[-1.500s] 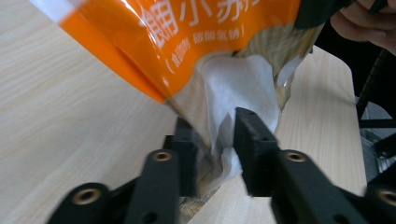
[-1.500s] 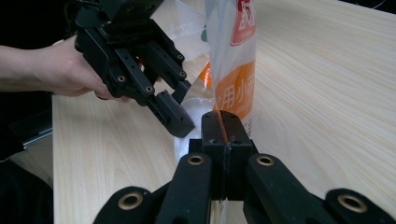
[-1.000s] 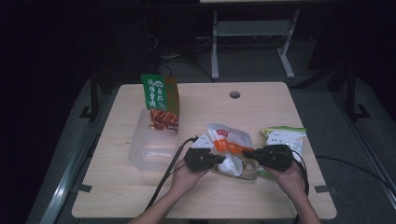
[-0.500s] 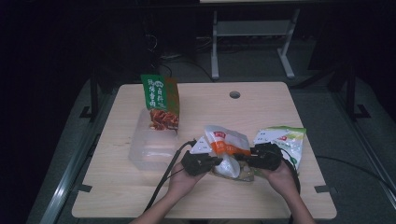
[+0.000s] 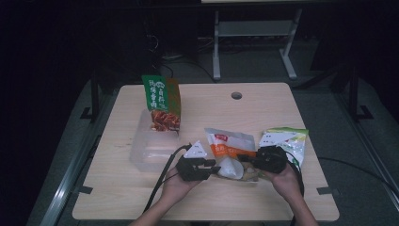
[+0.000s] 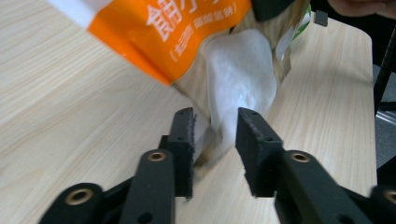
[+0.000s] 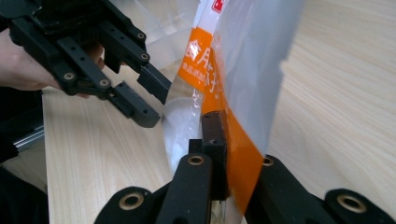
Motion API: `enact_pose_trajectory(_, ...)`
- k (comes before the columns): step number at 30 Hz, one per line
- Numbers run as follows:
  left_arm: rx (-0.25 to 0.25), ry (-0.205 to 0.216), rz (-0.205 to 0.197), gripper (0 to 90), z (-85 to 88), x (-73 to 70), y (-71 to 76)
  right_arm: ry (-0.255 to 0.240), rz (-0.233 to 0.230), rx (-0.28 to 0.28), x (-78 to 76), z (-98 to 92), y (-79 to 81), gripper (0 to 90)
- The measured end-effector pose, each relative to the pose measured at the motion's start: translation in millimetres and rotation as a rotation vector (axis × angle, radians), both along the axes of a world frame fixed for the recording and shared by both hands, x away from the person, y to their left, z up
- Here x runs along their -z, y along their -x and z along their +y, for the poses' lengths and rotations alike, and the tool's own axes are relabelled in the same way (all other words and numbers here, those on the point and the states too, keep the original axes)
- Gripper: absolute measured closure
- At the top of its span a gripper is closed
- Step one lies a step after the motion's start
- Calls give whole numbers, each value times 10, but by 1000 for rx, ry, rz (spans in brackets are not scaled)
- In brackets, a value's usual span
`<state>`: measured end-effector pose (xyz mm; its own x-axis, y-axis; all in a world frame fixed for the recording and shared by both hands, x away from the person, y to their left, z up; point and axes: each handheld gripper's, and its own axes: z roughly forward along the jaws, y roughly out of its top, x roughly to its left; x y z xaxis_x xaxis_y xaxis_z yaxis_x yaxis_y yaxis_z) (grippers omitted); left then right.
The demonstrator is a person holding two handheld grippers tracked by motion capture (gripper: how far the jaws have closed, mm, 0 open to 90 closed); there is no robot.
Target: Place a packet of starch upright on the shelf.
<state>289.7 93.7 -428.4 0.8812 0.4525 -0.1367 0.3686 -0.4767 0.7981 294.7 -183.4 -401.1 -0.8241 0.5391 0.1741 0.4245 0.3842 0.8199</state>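
Item 1, orange-and-white snack bag (image 5: 230, 150): lies near the front edge of the table (image 5: 117, 197), between the two hands, its long axis running from far-left to near-right. The near end is lifted off the wood. Printing is in white Chinese characters on the orange band and a small red tag near the top; too blurred to read with certainty.

Item 2, right gripper (image 7: 219, 140): jaws pressed together on the orange edge of the bag, holding it upright. Seen from above it sits at the bag's right near corner (image 5: 263, 159).

Item 3, left gripper (image 6: 215, 135): jaws part-spread, having just been opening, with a white flap of the bag standing loosely between them; the pads do not appear to press it. The bag lies just to its right, so this hand is the nearer one for a fresh grasp on that flap.

Item 4, green standing pouch (image 5: 161, 101): far left, upright at the far end of a clear plastic box (image 5: 153, 148); large white characters down its face, picture of red food below.

Item 5, green-and-white packet (image 5: 287, 141): flat on the right, partly under the right hand; lettering too small to make out.
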Motion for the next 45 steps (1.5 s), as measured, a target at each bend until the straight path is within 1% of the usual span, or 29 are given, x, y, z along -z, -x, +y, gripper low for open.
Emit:
enact_pose_trajectory(2,8,-10,-11,619,33,-10,41,2,-19,5,-29,-11,30,899)
enact_pose_trajectory(4,15,-16,-15,583,55,-3,91,-2,-26,10,-60,-24,54,899)
enact_pose_trajectory(5,17,-12,-11,580,65,7,116,-3,-32,14,-75,-29,61,899)
enact_pose_trajectory(10,39,-21,-10,549,134,40,238,0,-56,24,-143,-31,68,899)
enact_pose_trajectory(11,37,-24,-17,540,155,43,264,-2,-56,20,-158,-33,67,899)
enact_pose_trajectory(12,33,-19,-15,519,173,46,293,-4,-59,24,-173,-32,69,900)
enact_pose_trajectory(13,35,-14,-9,516,191,48,319,-9,-59,24,-187,-30,64,900)
enact_pose_trajectory(14,42,-23,-16,512,218,45,336,-11,-57,27,-202,-26,60,900)
enact_pose_trajectory(16,36,-16,-15,502,266,46,371,-15,-59,30,-227,-7,44,900)
enact_pose_trajectory(19,36,-29,-19,485,328,57,412,-15,-55,29,-269,34,6,900)
enact_pose_trajectory(21,34,-28,-19,472,367,66,426,-21,-53,25,-300,66,-28,900)
enact_pose_trajectory(22,28,-21,-15,458,380,69,435,-27,-53,22,-315,84,-49,900)
enact_pose_trajectory(24,28,-11,-19,440,403,74,452,-38,-51,16,-352,133,-94,900)
enact_pose_trajectory(26,33,-15,-27,428,410,70,462,-41,-49,6,-396,197,-145,899)
enact_pose_trajectory(27,38,-17,-39,421,414,64,462,-36,-52,2,-422,235,-168,900)
enact_pose_trajectory(28,36,-7,-34,416,410,63,472,-38,-55,-3,-448,275,-193,900)
enact_pose_trajectory(31,39,4,-40,412,409,44,493,-47,-56,-17,-531,388,-262,900)
enact_pose_trajectory(35,45,-4,-54,401,422,29,518,-55,-57,-37,-627,541,-351,900)
enact_pose_trajectory(37,45,0,-57,396,423,28,529,-62,-52,-47,-659,621,-400,900)
enact_pose_trajectory(40,55,-4,-59,390,416,30,545,-74,-49,-63,-705,738,-465,900)
enact_pose_trajectory(41,66,-10,-69,391,418,34,539,-83,-49,-67,-723,773,-482,900)
enact_pose_trajectory(42,67,-8,-60,391,413,38,547,-90,-49,-71,-744,806,-498,900)
enact_pose_trajectory(43,70,-11,-60,391,410,41,548,-92,-51,-76,-766,841,-517,900)
enact_pose_trajectory(45,76,-9,-67,391,405,47,544,-94,-48,-86,-815,933,-557,900)
